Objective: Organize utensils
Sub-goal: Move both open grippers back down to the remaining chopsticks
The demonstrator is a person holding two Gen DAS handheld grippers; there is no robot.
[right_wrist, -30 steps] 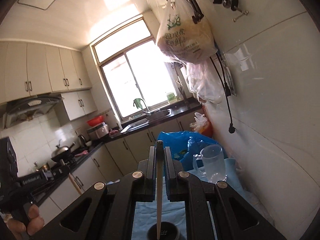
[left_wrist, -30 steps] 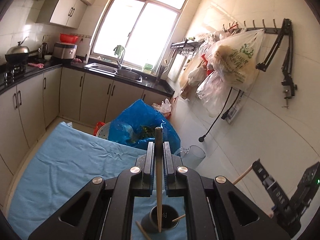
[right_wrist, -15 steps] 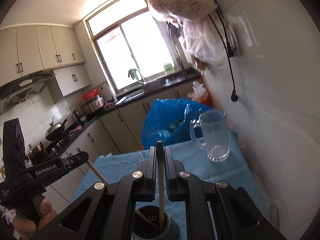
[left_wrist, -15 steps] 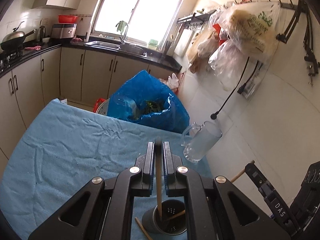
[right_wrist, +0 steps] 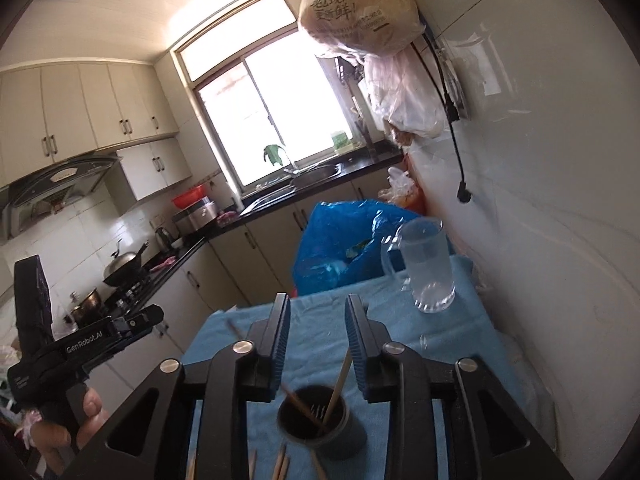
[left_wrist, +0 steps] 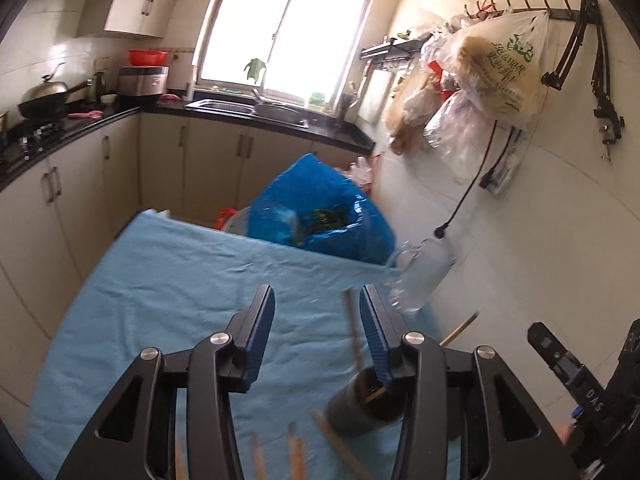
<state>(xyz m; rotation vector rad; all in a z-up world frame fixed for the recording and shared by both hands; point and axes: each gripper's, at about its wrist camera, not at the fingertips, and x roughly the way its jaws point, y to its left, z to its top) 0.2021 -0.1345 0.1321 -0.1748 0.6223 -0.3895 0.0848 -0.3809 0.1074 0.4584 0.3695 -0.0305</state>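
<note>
A dark cylindrical cup point(left_wrist: 362, 404) point(right_wrist: 320, 420) stands on the blue cloth point(left_wrist: 168, 288) point(right_wrist: 452, 344) and holds wooden chopsticks. My left gripper point(left_wrist: 316, 292) hovers over it, jaws opening. One chopstick point(left_wrist: 352, 330) stands loose in the cup between the jaws, close to the right finger, with no pad pressing it. My right gripper point(right_wrist: 318, 300) is above the same cup, jaws opening too. A pale chopstick point(right_wrist: 342, 376) leans in the cup beside its right finger, unheld. A darker chopstick point(right_wrist: 300, 400) slants left. Several loose chopsticks point(left_wrist: 296, 452) point(right_wrist: 280, 460) lie in front of the cup.
A clear glass mug point(left_wrist: 420, 276) point(right_wrist: 430, 272) stands at the cloth's far right, by the tiled wall. A blue plastic bag point(left_wrist: 320, 208) point(right_wrist: 340, 240) bulges behind the table's far edge. Kitchen cabinets and a sink lie beyond. A person's hand point(right_wrist: 88, 412) grips the left tool.
Both grippers came down toward the cup and their jaws spread apart. The chopstick each one pinched now stands loose in the cup.
</note>
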